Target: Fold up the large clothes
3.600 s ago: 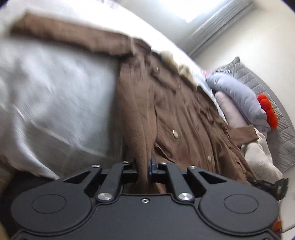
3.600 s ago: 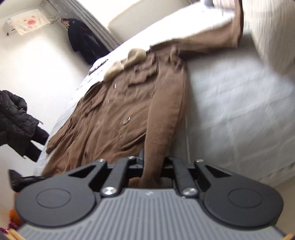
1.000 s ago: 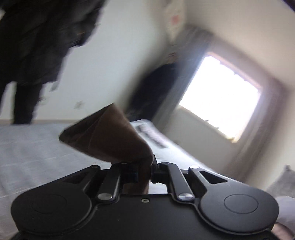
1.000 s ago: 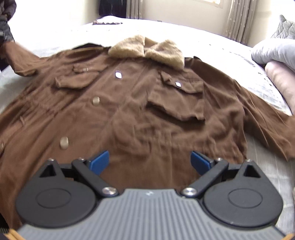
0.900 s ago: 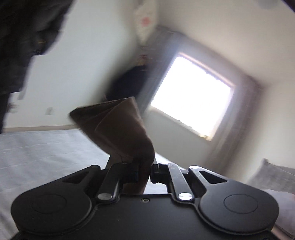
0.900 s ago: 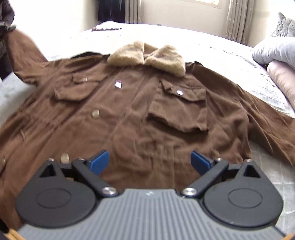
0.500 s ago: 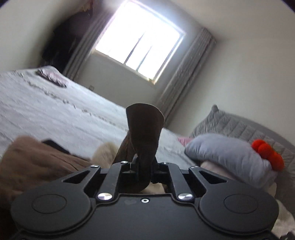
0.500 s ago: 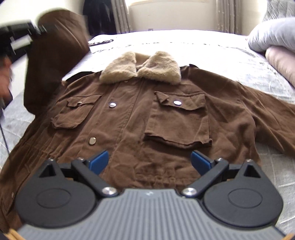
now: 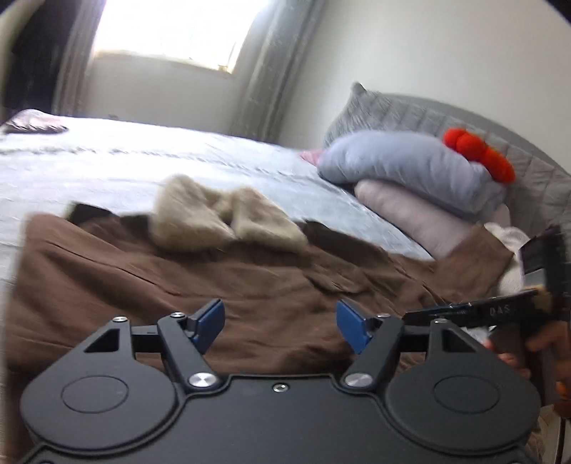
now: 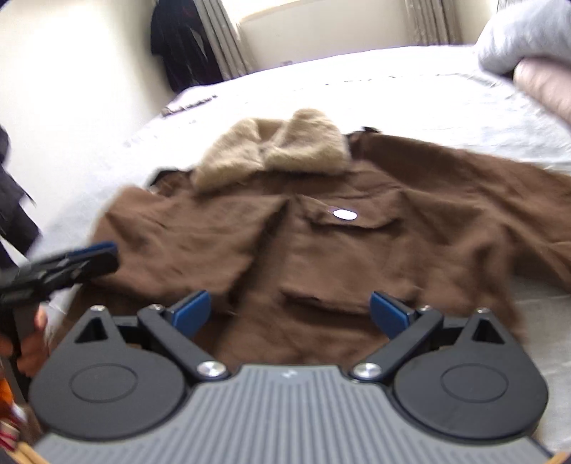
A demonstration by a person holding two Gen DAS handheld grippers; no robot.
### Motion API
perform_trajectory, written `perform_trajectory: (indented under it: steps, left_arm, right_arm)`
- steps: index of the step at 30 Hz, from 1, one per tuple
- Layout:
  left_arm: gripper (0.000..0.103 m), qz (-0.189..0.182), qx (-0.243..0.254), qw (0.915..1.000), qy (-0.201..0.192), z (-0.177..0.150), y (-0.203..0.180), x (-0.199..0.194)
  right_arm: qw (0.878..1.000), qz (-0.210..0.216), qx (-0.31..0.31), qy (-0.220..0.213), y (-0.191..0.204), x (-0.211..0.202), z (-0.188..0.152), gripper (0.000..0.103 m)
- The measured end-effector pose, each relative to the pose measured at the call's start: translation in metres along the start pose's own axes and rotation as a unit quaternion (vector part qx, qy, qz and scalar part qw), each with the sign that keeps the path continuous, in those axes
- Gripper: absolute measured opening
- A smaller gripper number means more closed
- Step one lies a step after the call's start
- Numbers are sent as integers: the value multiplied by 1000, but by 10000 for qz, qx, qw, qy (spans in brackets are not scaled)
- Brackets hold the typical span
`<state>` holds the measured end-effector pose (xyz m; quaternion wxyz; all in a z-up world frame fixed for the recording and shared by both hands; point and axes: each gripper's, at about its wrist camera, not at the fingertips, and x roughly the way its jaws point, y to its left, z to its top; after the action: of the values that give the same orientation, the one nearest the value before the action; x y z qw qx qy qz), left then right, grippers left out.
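A brown jacket [image 10: 357, 250] with a tan fur collar [image 10: 274, 150] lies front up on the bed; it also shows in the left wrist view [image 9: 214, 278]. Its left sleeve [image 10: 185, 232] lies folded across the chest; the other sleeve [image 10: 499, 200] stretches out to the right. My left gripper [image 9: 280, 323] is open and empty just above the folded sleeve; it also shows at the left of the right wrist view [image 10: 85, 260]. My right gripper [image 10: 291, 312] is open and empty over the jacket's lower front, and shows at the right of the left wrist view [image 9: 481, 310].
The bed [image 10: 392, 82] has a pale grey cover. Stacked pillows [image 9: 410, 167] with a red plush toy [image 9: 478, 153] lie at the grey headboard [image 9: 535, 171]. Dark clothes [image 10: 182, 46] hang by the curtains and window [image 9: 171, 28].
My left gripper carried the left sleeve over the jacket, then opened and let it go; the sleeve now lies across the chest. My right gripper stayed open and moved closer to the jacket.
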<state>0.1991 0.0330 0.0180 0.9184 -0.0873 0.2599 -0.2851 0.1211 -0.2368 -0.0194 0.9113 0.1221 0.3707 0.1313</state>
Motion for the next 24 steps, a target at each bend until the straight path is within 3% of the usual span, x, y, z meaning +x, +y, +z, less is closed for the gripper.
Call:
perform_trajectory:
  steps: [2,3,5,7,9,11,12,13,16,20,22,24]
  left_arm:
    - [66,385,99,9991,-126,9,21,-17]
    - [66,648,108,9977,-158,11,33,-21]
    - [51,980,20,9948,-284,16,58,-33]
    - [41,1271,-171,9912,-318,18,85,-38]
    - [36,1520,-277,9875,-325,19,107,-41]
    - [27,1654,-367,9853,-212,19,125,-35]
    - [25,1666,-394,9851,-143,19,130,-31]
    - [22,1653,-404,9854,-91,19,134,-25]
    - [10,1437,-310,9891,-38,20,131,-1]
    - [10,1230,-141,9921,213,13,118,30]
    - [10,1390,-23,9883,631,-2,116,54]
    - [10,1591,164,9818,1025,-24,117,73]
  right_arm:
    - [9980,526,345,63,3,18,9,94]
    - [9953,796,533,144,5,29,13,86]
    - [9898,1097,834,357,11,56,19,74]
    - [9899,944,908,537,18,81,21,68]
    - [9925,530,899,635,24,101,21,64]
    - [9951,232,793,535,30,111,20,44]
    - [9966,155,671,445,34,112,21,14]
    - [9979,116,542,346,39,110,25,7]
    - [9998,84,81,-140,57,86,44,6]
    - [9927,-420,-739,-858,79,55,63,6]
    - [9906,-676,-816,-863,73,57,67,6]
    - [9929,-860,-629,-532,55,73,64,7]
